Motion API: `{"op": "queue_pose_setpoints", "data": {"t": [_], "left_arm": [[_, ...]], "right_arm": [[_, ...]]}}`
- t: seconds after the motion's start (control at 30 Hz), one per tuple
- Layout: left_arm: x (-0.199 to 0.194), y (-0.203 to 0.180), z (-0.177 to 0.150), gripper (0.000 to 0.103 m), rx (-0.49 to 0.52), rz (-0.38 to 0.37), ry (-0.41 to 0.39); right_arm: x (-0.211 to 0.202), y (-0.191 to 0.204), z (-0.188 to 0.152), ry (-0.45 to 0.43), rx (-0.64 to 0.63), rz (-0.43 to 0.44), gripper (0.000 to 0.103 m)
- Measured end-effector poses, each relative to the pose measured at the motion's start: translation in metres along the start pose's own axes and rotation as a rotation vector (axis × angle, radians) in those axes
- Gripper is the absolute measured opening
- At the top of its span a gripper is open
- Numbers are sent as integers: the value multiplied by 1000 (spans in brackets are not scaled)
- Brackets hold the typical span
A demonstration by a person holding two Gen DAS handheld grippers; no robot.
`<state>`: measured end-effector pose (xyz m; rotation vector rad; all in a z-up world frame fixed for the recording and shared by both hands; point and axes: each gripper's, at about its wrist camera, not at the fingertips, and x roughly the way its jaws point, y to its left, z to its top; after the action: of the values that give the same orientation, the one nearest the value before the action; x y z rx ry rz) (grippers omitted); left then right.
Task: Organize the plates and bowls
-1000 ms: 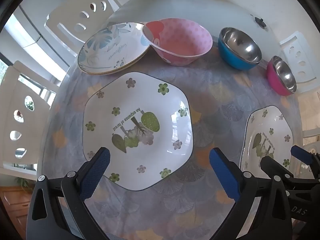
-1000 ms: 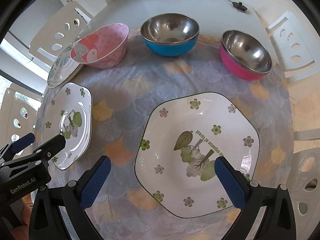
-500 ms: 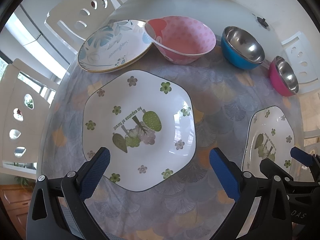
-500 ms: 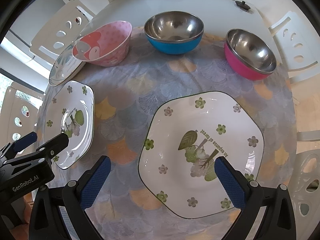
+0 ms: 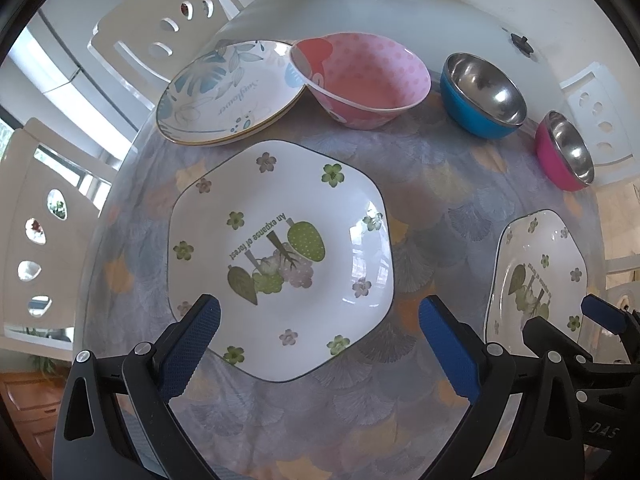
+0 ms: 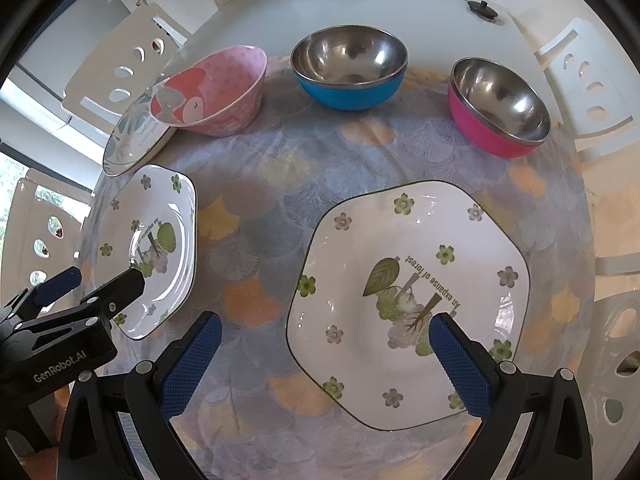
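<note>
Two glossy hexagonal plates (image 5: 280, 216) (image 6: 460, 240), steel-lined bowls (image 6: 348, 68) (blue, pink)

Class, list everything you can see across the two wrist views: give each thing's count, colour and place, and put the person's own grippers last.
Hexagonal plates: 2, white with green flowers; left plate before the left gripper, right plate before the right gripper.
Round plates: stacked, count unclear, white with blue leaves; far left.
Pink bowl: 1, pink dotted; leaning on the round plates' rim.
Blue bowl: 1, blue outside, steel inside; far centre.
Magenta bowl: 1, magenta outside, steel inside; far right.
Tablecloth: 1, grey-blue with orange and yellow patches; covering the near part of the table.
Chairs: several, white; around the table.
Far-end items: green vase, white jug, red cup, small black lid.
Left gripper: black, blue pads, open.
Right gripper: black, blue pads, open.
</note>
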<state>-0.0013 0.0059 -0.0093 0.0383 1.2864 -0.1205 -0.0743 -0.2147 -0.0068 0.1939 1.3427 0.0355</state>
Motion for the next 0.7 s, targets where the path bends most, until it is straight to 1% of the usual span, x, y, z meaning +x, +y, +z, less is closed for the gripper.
{"op": "queue_pose_setpoints", "data": {"t": [0.2, 0.33, 0.37, 0.43, 0.53, 0.57, 0.6, 0.67, 0.7], "left_arm": [[-5, 12, 3, 100, 4, 9, 0], [-7, 39, 14, 100, -9, 6, 14], [-8, 48, 19, 100, -13, 9, 6], [-10, 69, 33, 100, -30, 4, 3], [-14, 103, 58, 100, -54, 4, -21], [-14, 116, 69, 100, -60, 6, -29], [-17, 125, 76, 100, -62, 12, -55], [-16, 147, 96, 100, -67, 15, -79], [-14, 156, 106, 100, -64, 21, -91]], "right_arm": [[-6, 10, -1, -10, -9, 10, 103], [-7, 31, 3, -3, -47, 46, 103], [-8, 37, 5, -7, -56, 56, 103], [-11, 49, 14, -20, -68, 91, 103], [-17, 71, 37, -45, -68, 162, 103], [-18, 79, 46, -53, -60, 198, 103], [-19, 86, 54, -57, -48, 235, 103], [-16, 104, 74, -71, -16, 340, 103], [-14, 111, 82, -79, -8, 365, 103]]}}
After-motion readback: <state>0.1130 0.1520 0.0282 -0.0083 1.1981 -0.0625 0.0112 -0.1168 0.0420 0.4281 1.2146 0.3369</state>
